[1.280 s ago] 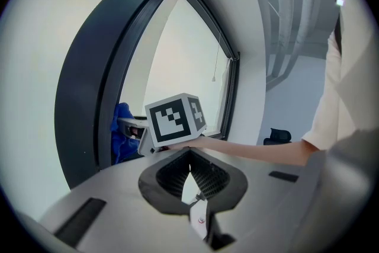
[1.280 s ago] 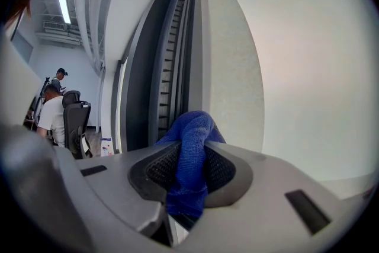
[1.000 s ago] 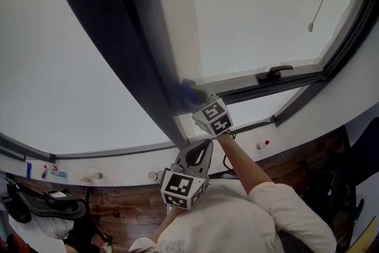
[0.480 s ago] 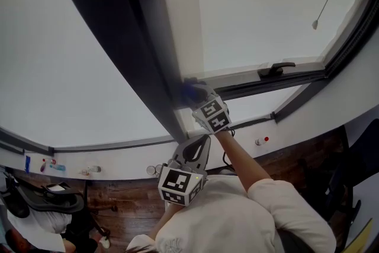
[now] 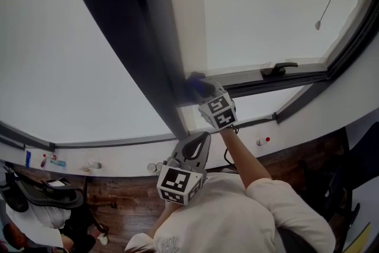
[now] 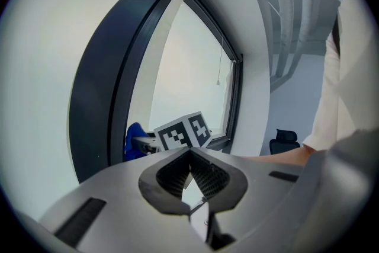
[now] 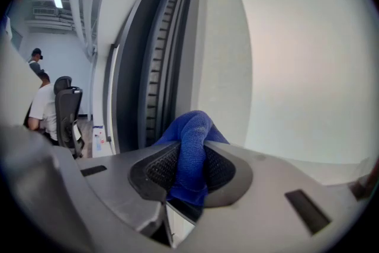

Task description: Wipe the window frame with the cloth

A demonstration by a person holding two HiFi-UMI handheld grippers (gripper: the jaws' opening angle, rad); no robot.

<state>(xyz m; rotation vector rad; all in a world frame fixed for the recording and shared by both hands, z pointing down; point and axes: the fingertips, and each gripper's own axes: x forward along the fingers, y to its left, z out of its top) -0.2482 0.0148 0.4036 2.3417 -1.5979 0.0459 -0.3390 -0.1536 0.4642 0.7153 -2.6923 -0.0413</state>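
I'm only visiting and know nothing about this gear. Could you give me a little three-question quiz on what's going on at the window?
1. True or false: the left gripper holds the blue cloth.
2. The right gripper reaches up to: A) the window frame; B) a door; C) a shelf.
3. Fill in: the left gripper's jaws are ____ and empty.
Key: 1 false; 2 A; 3 shut.
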